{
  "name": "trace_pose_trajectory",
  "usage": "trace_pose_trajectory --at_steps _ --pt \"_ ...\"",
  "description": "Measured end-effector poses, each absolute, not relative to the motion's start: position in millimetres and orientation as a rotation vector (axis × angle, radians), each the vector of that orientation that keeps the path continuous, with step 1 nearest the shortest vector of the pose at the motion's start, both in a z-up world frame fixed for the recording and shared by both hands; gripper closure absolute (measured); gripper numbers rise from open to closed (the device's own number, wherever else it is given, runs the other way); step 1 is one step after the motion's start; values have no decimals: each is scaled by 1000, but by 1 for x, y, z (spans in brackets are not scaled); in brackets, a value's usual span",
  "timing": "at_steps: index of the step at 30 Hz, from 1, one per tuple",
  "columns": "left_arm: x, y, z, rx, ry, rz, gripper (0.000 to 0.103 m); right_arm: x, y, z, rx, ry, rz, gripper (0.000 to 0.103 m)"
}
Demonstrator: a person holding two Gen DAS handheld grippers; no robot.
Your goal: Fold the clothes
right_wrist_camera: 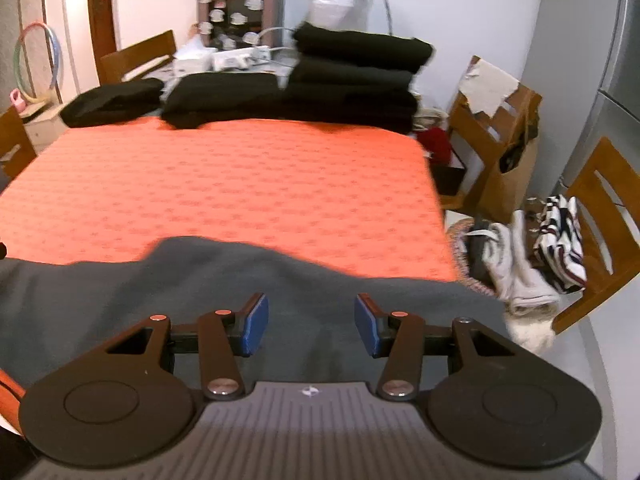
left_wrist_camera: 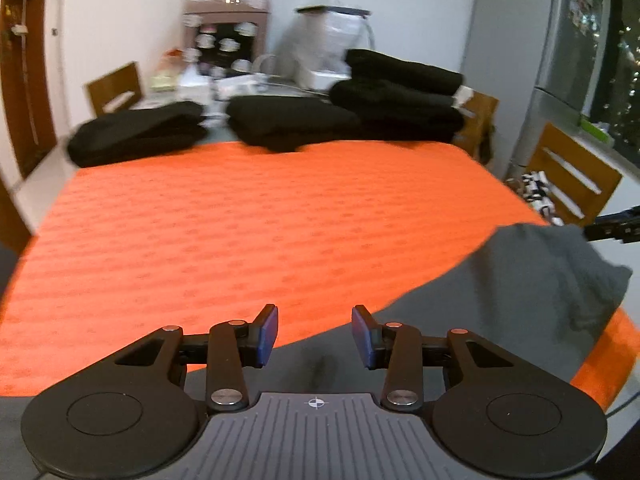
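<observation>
Grey garment under both tools | left tool apart, empty | right tool apart, empty

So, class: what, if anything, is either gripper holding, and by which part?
Nothing: both the left gripper and right gripper have open jaws above the grey garment.

grey garment: matt soft cloth | orange cover: woven patterned cloth | chair: wood
</observation>
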State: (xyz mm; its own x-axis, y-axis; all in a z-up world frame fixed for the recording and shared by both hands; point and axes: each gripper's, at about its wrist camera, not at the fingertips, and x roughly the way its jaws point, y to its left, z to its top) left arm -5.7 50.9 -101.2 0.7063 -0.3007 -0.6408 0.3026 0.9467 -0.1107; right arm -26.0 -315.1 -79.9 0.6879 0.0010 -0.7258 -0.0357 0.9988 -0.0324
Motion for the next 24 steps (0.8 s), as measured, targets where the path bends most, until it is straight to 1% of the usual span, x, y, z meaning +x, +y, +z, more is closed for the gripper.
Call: trace_pose_trajectory --at_steps 5,9,12,13,16,21,24 --pt "9 -23 -108 21 722 -378 60 6 -372 -101 -109 835 74 49" --pt "15 -59 -121 40 753 -353 60 27 -395 -117 -107 848 154 49" --pt "14 -68 -136 55 812 -282 60 38 -404 -135 -132 874 198 49" --pt "13 -69 -139 56 824 -261 60 40 -406 -140 -133 882 205 52" --pt "8 -72 -142 84 826 -221 59 42 -415 -154 -112 884 227 53" --pt "13 -76 -136 68 850 -167 59 40 -414 -155 -114 881 249 53" --pt "18 -73 -121 19 839 -165 61 42 -414 -143 -94 891 268 53"
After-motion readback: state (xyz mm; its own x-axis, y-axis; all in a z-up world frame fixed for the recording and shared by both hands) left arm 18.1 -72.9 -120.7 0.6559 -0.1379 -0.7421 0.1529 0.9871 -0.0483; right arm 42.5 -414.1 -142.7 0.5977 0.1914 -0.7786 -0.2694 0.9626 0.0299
